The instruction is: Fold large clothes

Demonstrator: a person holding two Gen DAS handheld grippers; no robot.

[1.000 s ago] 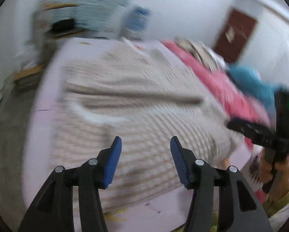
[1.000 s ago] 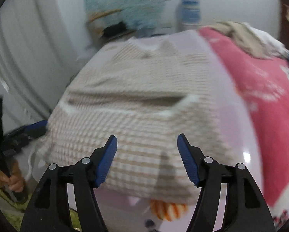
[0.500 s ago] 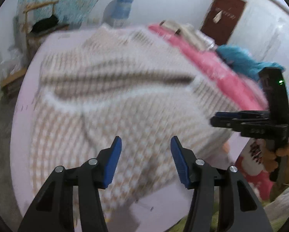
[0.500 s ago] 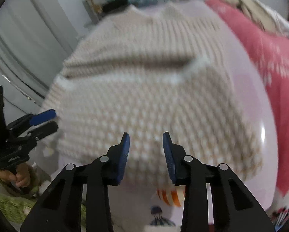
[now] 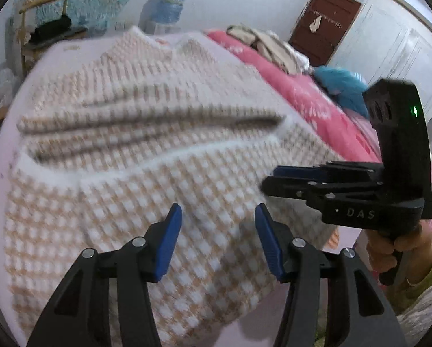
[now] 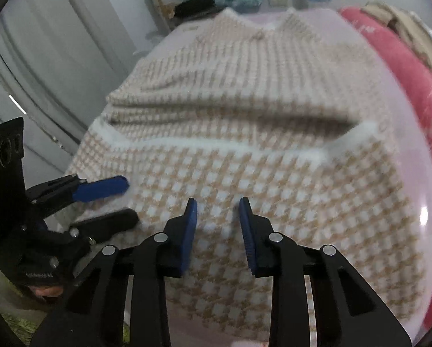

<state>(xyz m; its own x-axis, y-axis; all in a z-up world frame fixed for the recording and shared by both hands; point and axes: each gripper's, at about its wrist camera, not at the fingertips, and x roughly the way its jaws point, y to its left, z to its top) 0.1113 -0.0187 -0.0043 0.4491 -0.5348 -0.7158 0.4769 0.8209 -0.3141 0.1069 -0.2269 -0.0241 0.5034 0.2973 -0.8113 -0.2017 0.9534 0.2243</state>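
Observation:
A beige-and-white checked knit sweater [image 5: 129, 159] lies spread on a pale pink sheet [image 5: 13, 92], collar at the far end and a folded band across its middle. My left gripper [image 5: 218, 217] hovers open over the near half, nothing between its blue pads. The right wrist view shows the same sweater [image 6: 244, 101], and my right gripper [image 6: 218, 211] sits low over its near part with jaws closing and no cloth pinched between them. Each gripper shows from the side in the other view: the right gripper [image 5: 269, 179] near the sweater's right edge, the left gripper [image 6: 130, 202] at its left edge.
A pink blanket [image 5: 302, 92] runs along the bed's right side, with a pile of clothes [image 5: 270, 46] and a blue fluffy item [image 5: 343, 84] on it. A wooden chair [image 5: 42, 29] and a water jug [image 5: 171, 3] stand behind. A grey curtain [image 6: 57, 57] hangs left.
Both grippers have come down and closer to the sweater's near half. The right gripper's jaws have narrowed a lot; the left gripper's gap is unchanged.

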